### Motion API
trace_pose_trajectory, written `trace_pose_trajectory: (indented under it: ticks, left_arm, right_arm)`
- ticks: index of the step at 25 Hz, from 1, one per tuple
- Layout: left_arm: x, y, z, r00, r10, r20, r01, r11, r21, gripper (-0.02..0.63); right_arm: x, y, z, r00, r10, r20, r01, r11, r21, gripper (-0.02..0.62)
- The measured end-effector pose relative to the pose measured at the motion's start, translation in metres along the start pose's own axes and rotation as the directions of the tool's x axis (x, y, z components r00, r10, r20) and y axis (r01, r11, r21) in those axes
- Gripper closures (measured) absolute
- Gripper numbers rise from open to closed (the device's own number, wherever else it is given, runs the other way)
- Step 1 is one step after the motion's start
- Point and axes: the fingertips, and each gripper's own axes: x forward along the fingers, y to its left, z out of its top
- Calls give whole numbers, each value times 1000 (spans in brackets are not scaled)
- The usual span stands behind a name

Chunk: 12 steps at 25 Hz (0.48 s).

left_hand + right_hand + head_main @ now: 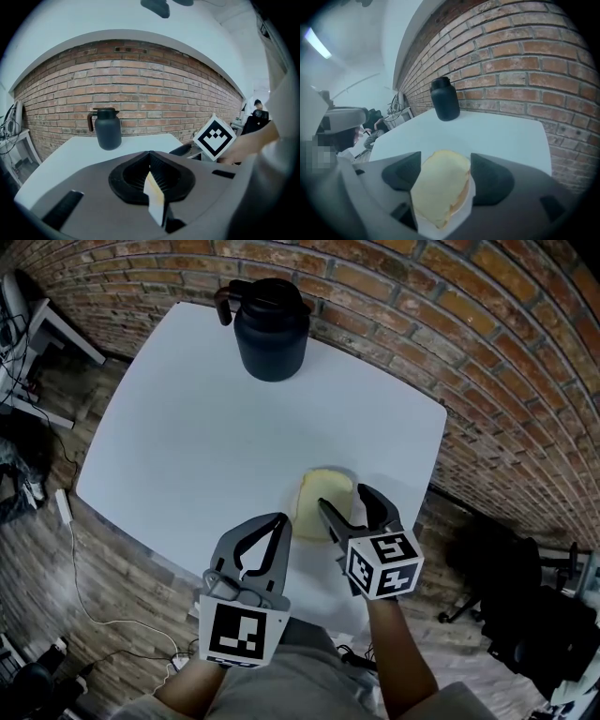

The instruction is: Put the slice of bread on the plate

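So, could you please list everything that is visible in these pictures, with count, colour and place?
square white table: 1, white, centre, beside the wall
dark lidded jug with handle: 1, near-black, far edge of the table
pale yellow slice of bread: 1, on the plate, near edge of the table
white plate: 1, white, under the bread
red brick wall: 1, red-brown, behind the table
wooden floor: brown, around the table
white cable: 1, on the floor, left
left gripper: 1, grey, jaws together, beside the plate
right gripper: 1, grey, jaws apart around the bread
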Motion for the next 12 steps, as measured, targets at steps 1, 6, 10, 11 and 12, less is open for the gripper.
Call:
trace_pose_trajectory:
  ticks: [1,6,10,11,12]
  left_arm:
    - [0,-1,2,1000,-4,4,4,1000,1,595]
    - [-2,-11,11,999,-24,27,23,1000,10,595]
    - [-6,-20,18,998,-44,46,43,999,18,595]
    - [-8,-23,20,998,-47,52,46,999,20,595]
    - [-9,-26,22,997,-51,57,50,999,22,595]
  right_arm:
    - [-3,1,3,1000,-2,12,2,1000,1,264]
    - [-22,3,18,997,-21,79,20,1000,4,361]
    - [-42,7,34,988,-48,146,51,999,-18,494]
    - [-47,9,37,986,-51,161,56,998,-25,519]
    - [-52,11,40,983,-53,174,59,998,-29,534]
